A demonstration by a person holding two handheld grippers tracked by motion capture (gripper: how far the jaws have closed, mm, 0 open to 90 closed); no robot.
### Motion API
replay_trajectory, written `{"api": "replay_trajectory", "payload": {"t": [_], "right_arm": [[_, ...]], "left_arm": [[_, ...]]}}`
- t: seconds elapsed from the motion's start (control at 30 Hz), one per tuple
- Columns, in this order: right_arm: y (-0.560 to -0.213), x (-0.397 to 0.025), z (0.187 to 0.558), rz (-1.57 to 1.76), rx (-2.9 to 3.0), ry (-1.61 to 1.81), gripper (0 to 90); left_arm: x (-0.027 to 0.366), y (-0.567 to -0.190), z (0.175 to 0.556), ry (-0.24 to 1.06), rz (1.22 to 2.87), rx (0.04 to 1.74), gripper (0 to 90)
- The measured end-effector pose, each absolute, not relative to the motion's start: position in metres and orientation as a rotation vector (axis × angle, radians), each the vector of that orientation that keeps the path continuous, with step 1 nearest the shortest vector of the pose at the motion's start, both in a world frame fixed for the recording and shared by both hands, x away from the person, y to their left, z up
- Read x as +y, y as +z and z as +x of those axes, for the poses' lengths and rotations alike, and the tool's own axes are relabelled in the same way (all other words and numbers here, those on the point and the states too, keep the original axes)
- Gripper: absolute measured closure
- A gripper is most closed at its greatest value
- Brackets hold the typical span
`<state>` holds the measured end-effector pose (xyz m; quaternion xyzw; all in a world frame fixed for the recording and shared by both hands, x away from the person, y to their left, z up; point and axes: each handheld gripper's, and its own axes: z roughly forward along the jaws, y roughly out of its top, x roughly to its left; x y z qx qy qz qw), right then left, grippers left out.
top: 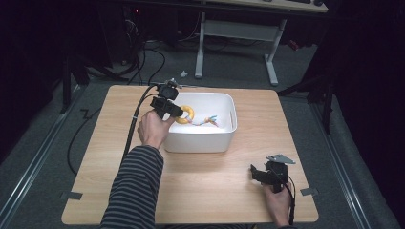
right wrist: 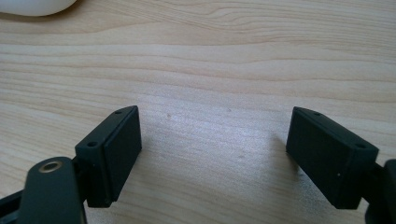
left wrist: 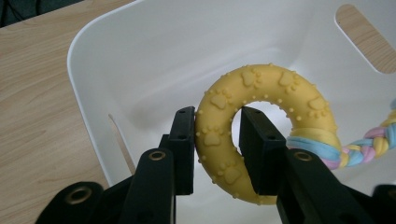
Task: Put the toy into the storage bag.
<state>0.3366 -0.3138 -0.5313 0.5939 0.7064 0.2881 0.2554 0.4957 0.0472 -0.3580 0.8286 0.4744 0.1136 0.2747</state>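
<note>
Left tool (left wrist: 217, 140) clamps yellow ring (left wrist: 268, 100) | over white bin (left wrist: 107, 60)

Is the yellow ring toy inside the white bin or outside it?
Inside. The left gripper holds the yellow ring toy within the white bin walls, its braided rope trailing inside.

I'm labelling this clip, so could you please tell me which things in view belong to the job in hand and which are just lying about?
Part of the job:
- yellow ring toy with its braided rope
- white bin around it
- left gripper, shut on the ring

Just lying about:
- right gripper, open over the bare table
- desk frame beyond the table
</note>
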Motion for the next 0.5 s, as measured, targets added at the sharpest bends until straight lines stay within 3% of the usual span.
{"api": "replay_trajectory", "payload": {"t": [0.5], "right_arm": [[-0.531,-0.314,0.337,1.613,1.918,0.782,18.0]], "left_arm": [[0.038,-0.372,0.496,0.289,2.279,1.280,66.8]]}}
